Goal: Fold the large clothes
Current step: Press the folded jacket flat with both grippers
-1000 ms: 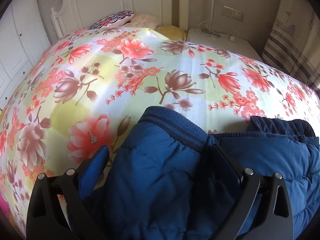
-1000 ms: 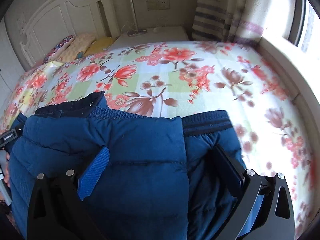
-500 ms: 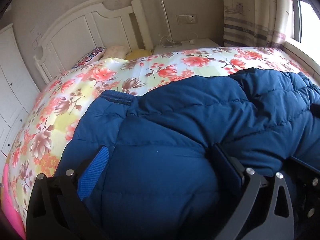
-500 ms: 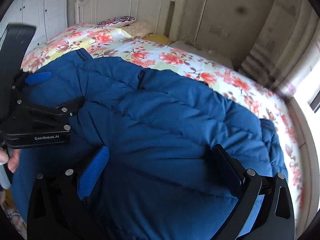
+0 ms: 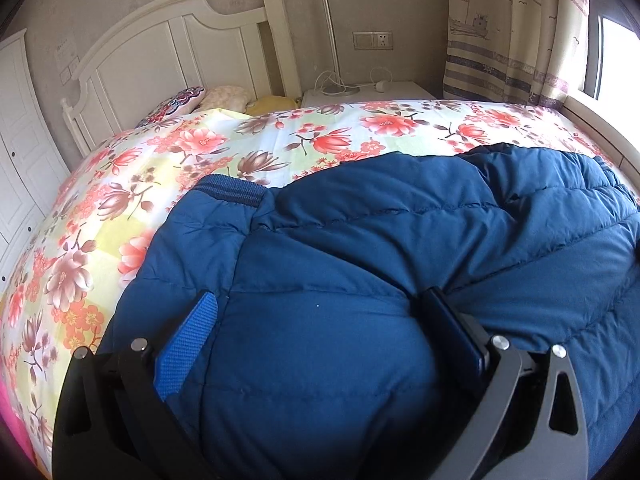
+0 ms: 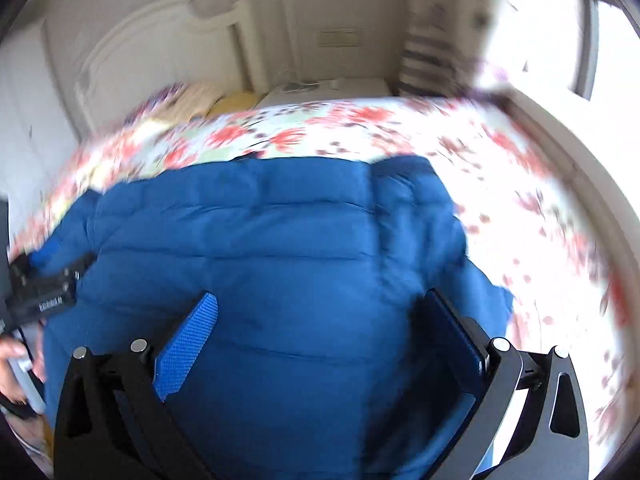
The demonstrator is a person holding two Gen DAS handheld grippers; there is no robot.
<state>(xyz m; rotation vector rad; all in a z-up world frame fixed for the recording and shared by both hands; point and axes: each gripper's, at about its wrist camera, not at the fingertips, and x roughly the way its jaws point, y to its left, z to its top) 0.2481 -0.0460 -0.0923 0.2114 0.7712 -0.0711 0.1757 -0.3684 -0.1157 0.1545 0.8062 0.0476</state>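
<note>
**Blue padded jacket spread on flowered bed, both claws wide apart**

A blue quilted jacket (image 5: 360, 280) lies across the near part of a bed covered with a flowered sheet (image 5: 168, 168), its ribbed cuff (image 5: 234, 194) pointing toward the white headboard (image 5: 168, 52). The left gripper (image 5: 320, 340) hangs just over the padded cloth with its jaws spread wide, pinching nothing. The right gripper (image 6: 320, 340) is likewise spread wide above the jacket, nothing clamped between its fingers; its view is blurred. At the left edge of the right wrist view a hand (image 6: 12, 364) shows beside the other tool. Pillows (image 5: 200, 98) rest against the headboard, next to a white bedside table (image 5: 364, 94) and a striped curtain (image 5: 500, 32).
</note>
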